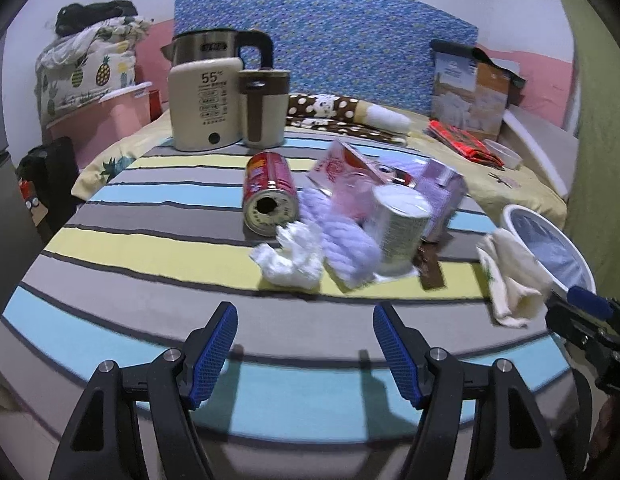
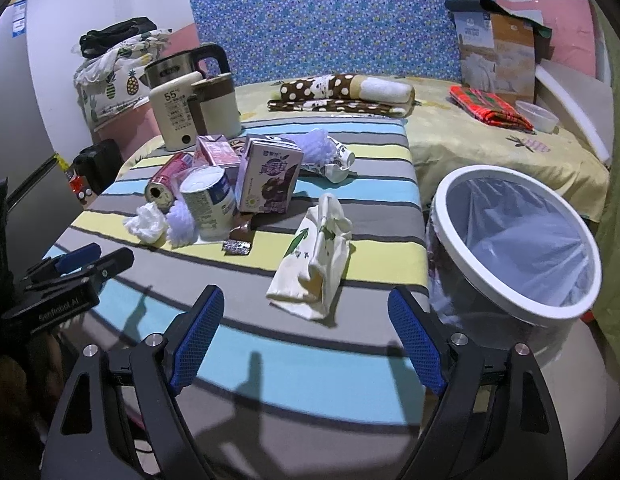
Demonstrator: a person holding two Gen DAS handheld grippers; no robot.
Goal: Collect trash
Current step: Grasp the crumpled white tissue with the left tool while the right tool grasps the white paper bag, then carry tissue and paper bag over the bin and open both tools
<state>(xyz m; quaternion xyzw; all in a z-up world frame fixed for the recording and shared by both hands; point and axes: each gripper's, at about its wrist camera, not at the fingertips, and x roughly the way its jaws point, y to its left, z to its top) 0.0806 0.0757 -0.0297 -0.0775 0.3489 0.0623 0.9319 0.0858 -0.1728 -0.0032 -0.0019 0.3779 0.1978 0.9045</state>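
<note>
- Left gripper (image 1: 304, 354): its jaws are standing wide apart and holding nothing, hovering over the near edge of the striped cloth (image 1: 150, 252).
- Right gripper (image 2: 306, 340): its jaws are likewise spread wide and empty, facing the cream tissue pack (image 2: 313, 264) lying just beyond them.
- Trash pile, middle of the cloth: a crumpled white tissue (image 1: 288, 258) is lying nearest, touching a lilac foam net (image 1: 345, 248); a red can (image 1: 268, 190) is lying on its side to the left, a white tin (image 1: 401, 226) is standing to the right, and a purple carton (image 2: 268, 176) is rising behind it.
- White-rimmed bin (image 2: 513, 240), lined with a clear bag, is standing just beside the cloth's right edge.
- Far left, a cream kettle (image 1: 204, 108) and a mug (image 1: 264, 108) are standing side by side.
- Only the right wrist view is showing the bin whole and a foil wrapper (image 2: 236, 247) near the tin; the left wrist view is cropping the bin behind the tissue pack.
</note>
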